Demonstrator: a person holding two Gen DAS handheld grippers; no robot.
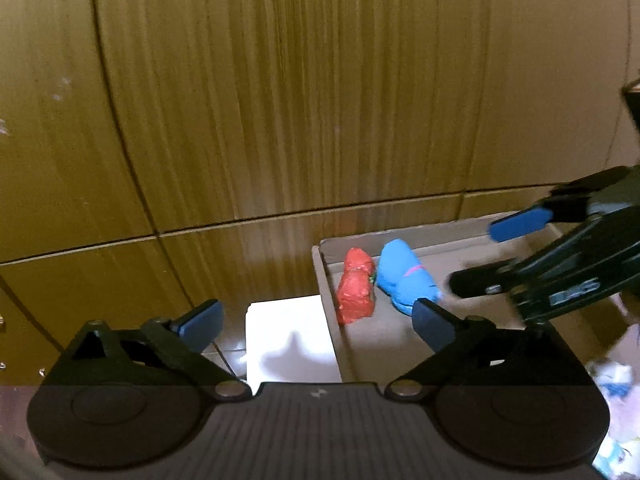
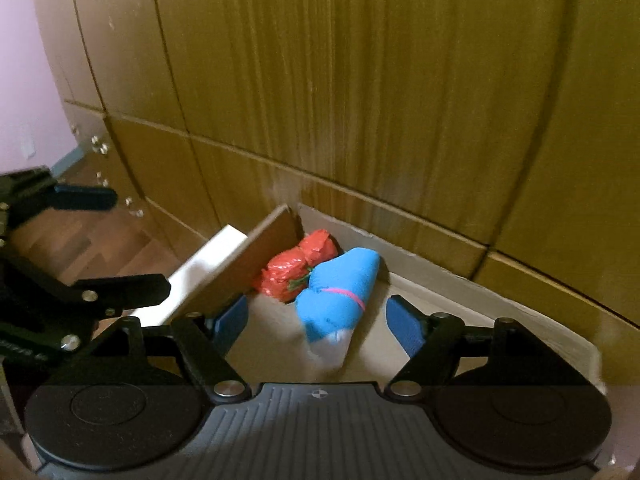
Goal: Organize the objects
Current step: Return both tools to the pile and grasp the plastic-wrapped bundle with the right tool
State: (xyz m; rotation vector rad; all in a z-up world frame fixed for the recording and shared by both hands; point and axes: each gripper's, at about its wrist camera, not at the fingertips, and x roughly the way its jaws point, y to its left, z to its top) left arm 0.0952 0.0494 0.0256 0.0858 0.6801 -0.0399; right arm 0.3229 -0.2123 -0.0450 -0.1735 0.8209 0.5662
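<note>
An open cardboard box (image 1: 326, 292) (image 2: 440, 280) sits against wooden cabinet fronts. In its far left corner lie a red crinkly bundle (image 1: 356, 288) (image 2: 296, 268) and, touching it, a blue rolled cloth (image 1: 406, 276) (image 2: 340, 288) with a pink band and a whitish near end. My right gripper (image 2: 316, 316) (image 1: 492, 254) hangs open over the box; the blue roll lies between and beyond its blue pads, clear of both. My left gripper (image 1: 316, 316) (image 2: 134, 240) stands wide open, straddling the box's left wall with nothing held.
A flat white board or lid (image 1: 288, 340) (image 2: 204, 260) lies just outside the box's left wall. Wooden cabinet doors (image 1: 280, 100) rise close behind. Wood floor (image 2: 100, 240) runs off to the left. Pale patterned fabric (image 1: 616, 392) shows at the lower right.
</note>
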